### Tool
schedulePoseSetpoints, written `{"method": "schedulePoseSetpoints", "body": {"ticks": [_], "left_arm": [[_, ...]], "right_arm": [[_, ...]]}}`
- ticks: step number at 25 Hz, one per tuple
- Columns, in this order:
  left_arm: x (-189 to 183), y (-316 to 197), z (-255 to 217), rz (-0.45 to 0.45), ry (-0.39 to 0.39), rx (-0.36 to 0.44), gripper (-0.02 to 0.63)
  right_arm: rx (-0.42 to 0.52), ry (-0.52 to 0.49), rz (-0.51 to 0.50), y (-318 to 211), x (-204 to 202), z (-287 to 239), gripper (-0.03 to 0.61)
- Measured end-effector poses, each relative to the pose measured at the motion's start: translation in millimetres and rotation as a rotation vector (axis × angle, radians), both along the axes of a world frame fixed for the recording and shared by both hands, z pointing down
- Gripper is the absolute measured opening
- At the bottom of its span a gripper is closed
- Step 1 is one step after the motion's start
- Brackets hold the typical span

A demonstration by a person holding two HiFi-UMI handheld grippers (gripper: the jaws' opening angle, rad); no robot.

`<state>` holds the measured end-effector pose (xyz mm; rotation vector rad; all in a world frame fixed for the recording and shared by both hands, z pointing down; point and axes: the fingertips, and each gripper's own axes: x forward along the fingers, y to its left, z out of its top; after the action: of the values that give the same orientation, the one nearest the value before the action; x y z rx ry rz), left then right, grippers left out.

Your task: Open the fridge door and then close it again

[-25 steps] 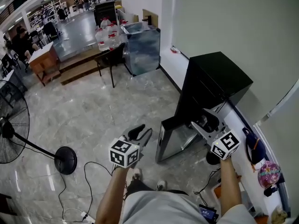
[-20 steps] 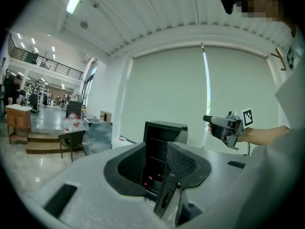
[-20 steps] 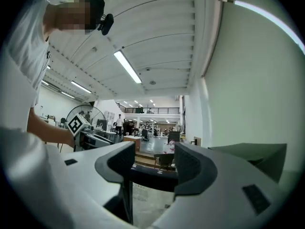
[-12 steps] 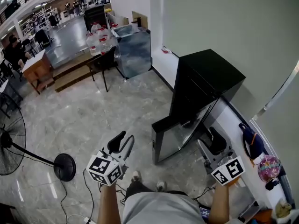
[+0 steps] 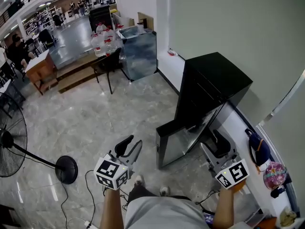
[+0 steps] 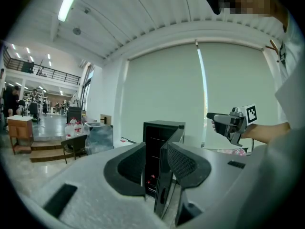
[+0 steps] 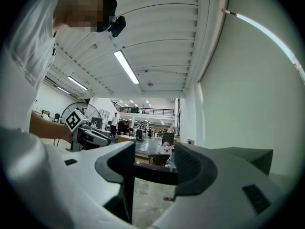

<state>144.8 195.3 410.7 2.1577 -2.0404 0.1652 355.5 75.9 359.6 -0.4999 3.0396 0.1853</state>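
A floor fan (image 5: 10,142) is standing at the far left on the marble floor (image 5: 95,113); the left gripper (image 5: 129,146) is hovering above that floor, well apart from the fridge, its jaws spread with nothing between them, and in the left gripper view the gap is framing the fridge's dark inside and the door seen edge-on; the fridge door (image 5: 183,144) is hanging open, swung out from the black fridge (image 5: 217,78) toward the person, its glossy face turned to the right gripper; the fridge itself is sitting against the pale wall (image 5: 228,23); the right gripper (image 5: 213,144) is pointing at the door from near its glossy face, jaws spread; in the right gripper view the door's dark top edge is crossing the gap between the jaws, and the pads seem not to be pressing on it, though contact is hard to judge; a dark bag (image 5: 257,151) is lying on the white ledge (image 5: 238,128) at the far right.
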Motion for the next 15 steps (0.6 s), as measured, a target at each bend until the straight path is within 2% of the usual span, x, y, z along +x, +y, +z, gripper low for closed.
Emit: {"method": "schedulePoseSetpoints", "body": {"ticks": [5,7,11,15], "left_arm": [[-3.7,-2.4,5.5,-0.008,0.038,-0.014,0.132],[-3.8,-4.7,9.5,-0.005,0.054,-0.019,0.132],[-6.6,-16.5,21.7,0.001,0.105,-0.012,0.132],[-7.9,-32.6,39.6,0.023,0.181,-0.021,0.132]], "right_arm": [[0.014,0.021,-0.020,-4.6,-7.1,1.4,0.252],[0.043,0.058,-0.042,-7.8,-13.1,2.7,0.252],[0.180,0.208,-0.158,-9.9,-41.8,3.5,0.252],[0.283,0.410,-0.316,-12.9,-75.3,17.7,0.253]]}}
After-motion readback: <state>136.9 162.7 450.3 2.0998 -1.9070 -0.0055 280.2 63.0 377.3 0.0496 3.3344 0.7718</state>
